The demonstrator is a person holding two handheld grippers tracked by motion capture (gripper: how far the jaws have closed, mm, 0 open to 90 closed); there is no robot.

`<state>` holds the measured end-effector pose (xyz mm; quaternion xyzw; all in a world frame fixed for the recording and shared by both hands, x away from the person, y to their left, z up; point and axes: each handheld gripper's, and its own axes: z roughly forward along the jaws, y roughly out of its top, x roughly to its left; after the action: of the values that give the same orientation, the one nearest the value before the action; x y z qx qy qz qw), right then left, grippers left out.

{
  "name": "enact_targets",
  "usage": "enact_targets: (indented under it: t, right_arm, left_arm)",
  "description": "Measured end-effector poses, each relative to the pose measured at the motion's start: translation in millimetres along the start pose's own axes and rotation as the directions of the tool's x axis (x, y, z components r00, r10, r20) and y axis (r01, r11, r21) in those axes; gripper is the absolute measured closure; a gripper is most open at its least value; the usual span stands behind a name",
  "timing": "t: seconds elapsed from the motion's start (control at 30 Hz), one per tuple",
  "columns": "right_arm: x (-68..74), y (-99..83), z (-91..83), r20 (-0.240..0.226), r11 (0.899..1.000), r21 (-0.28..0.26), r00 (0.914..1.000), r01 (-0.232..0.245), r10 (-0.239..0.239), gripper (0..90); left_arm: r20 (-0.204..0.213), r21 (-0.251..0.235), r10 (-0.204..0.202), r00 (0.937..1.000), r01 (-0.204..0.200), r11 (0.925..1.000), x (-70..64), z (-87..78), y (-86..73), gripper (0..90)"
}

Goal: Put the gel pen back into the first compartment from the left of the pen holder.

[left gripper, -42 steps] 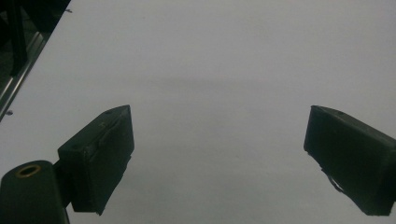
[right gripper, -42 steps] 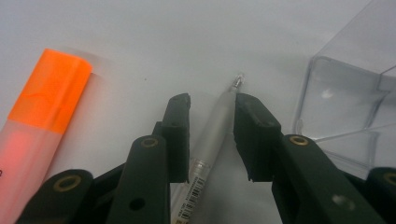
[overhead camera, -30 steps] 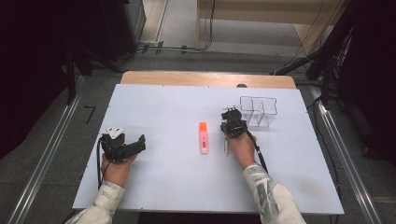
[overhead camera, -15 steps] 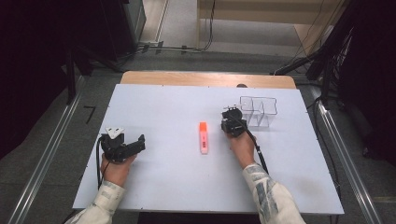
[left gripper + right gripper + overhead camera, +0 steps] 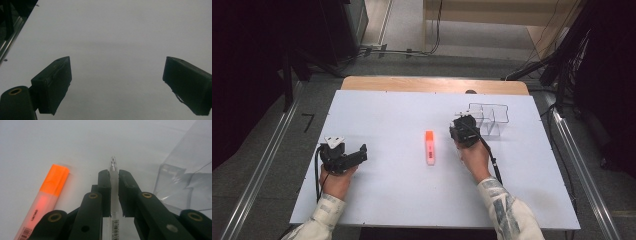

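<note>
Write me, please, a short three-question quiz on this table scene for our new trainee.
1. True or false: the left gripper has its jaws wide apart over bare table.
2. What does the right gripper clamp? A) the orange highlighter B) a clear pen C) the clear plastic organizer
3. Fill in: in the high view, the highlighter lies to the ____ of the right gripper.

Key: 1 true. 2 B. 3 left.

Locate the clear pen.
In the right gripper view the clear pen sits between the right tool's jaws, orange highlighter one side, clear organizer the other.
</note>
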<state>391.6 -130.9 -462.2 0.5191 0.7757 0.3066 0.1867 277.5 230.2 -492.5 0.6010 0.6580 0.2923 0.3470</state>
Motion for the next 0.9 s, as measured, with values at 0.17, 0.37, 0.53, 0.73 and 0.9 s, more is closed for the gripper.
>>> enact_targets:
  t: [0.17, 0.37, 0.53, 0.73, 0.9]
  right_arm:
    - [-1.7, -5.4, -7.4, -0.020, 1.000, -0.020, 0.9998, 0.007, -0.007, 79.2]
    - [-0.7, -8.3, -12.6, -0.031, 0.999, -0.035, 0.9989, 0.035, -0.036, 79.5]
    - [-3.3, -8.7, -18.5, -0.042, 0.998, -0.057, 0.9987, 0.026, -0.028, 79.5]
    - [-9.2, -5.8, -29.0, -0.069, 0.996, -0.085, 0.9976, 0.005, -0.011, 79.4]
    - [-12.6, -2.1, -34.5, -0.083, 0.995, -0.103, 0.9966, -0.008, 0.000, 79.4]
  left_arm:
    - [-0.002, 0.002, 0.001, 1.0000, -0.001, 1.0000, -0.2, -0.2, -0.2, 8.8]
    - [-0.004, 0.004, -0.002, 1.0000, 0.002, 1.0000, -0.1, 0.1, -0.4, 8.8]
    - [-0.002, 0.006, 0.000, 1.0000, 0.000, 1.0000, -0.2, 0.3, -0.6, 8.8]
    - [-0.002, 0.007, 0.000, 1.0000, 0.000, 1.0000, 0.0, 0.5, -0.7, 8.8]
    - [-0.002, 0.007, 0.001, 1.0000, -0.001, 1.0000, -0.8, 0.8, -0.7, 8.8]
